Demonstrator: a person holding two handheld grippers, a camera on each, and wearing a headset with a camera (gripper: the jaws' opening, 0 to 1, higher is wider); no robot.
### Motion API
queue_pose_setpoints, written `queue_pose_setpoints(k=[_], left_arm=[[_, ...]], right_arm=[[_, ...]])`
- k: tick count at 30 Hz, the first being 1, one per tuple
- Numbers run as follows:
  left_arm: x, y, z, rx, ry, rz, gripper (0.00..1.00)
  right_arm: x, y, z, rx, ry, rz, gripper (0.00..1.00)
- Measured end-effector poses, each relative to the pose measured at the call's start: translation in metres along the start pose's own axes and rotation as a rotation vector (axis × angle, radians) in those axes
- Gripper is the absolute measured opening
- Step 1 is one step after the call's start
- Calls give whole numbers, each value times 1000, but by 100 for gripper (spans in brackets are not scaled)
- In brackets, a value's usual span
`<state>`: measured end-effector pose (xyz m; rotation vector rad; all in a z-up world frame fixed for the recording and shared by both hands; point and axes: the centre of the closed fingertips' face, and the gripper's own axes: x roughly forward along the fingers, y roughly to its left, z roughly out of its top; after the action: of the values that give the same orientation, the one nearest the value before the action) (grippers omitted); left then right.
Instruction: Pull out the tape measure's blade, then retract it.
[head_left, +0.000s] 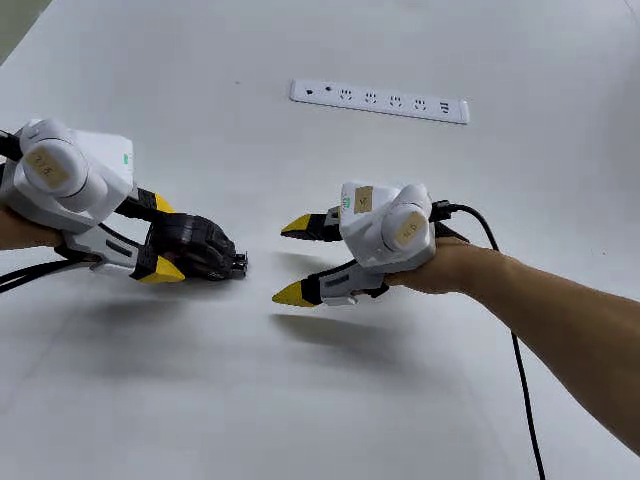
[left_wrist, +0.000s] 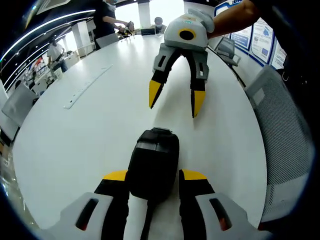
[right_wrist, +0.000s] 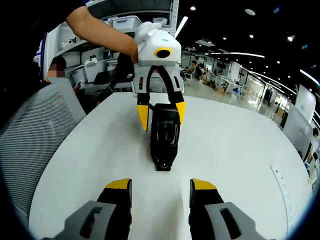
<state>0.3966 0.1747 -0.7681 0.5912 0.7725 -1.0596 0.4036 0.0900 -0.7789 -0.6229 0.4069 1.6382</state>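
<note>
A white table (head_left: 300, 400) is recorded across the whole frame. At left centre, the left gripper (head_left: 163, 238) is clamped on the black tape measure (head_left: 195, 245). At centre, the right gripper (head_left: 294, 260) is held spread and empty, near the tape measure. A power strip (head_left: 380, 101) is noted at upper centre.

tape measure (head_left: 200, 245) was black | left gripper (head_left: 165, 238), right gripper (head_left: 293, 260) were white with yellow-tipped black jaws | table (head_left: 300, 400), power strip (head_left: 380, 101) were white
</note>
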Motion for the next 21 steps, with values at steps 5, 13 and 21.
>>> queue_pose_setpoints(k=[5,13,21], left_arm=[[0,2,-1,7,10,-2,31],[-1,2,-3,29,19,-20,28],[-1,3,-4,62,20,-49,26]], right_arm=[[7,-1,3,-11,0,7,37],[19,-2,9,-31,2,24,31],[29,-2,8,-29,11,33,23]])
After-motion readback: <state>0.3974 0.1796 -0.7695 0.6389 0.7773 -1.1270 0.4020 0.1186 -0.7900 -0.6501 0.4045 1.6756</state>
